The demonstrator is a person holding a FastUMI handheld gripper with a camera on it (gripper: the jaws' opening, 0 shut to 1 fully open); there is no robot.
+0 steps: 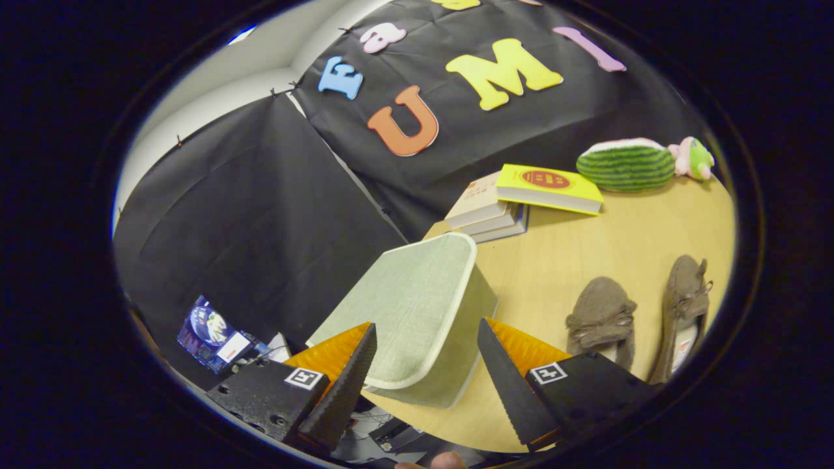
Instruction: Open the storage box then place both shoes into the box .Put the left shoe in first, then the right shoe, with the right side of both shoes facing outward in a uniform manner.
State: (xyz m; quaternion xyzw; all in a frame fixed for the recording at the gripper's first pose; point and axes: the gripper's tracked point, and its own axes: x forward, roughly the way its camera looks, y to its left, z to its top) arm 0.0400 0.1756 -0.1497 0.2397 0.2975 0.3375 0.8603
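Gripper view: gripper (427, 365) fingers spread apart, storage box (417, 312) lid closed just ahead, 2 shoes (603, 319) beside it

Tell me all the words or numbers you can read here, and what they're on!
Yellow book: red round badge, print too blurred to read.
Book stack underneath: cover marks too small.
Shoe insole tag: unreadable.
Open tool with the storage box between its fingers: square coded markers, no words.
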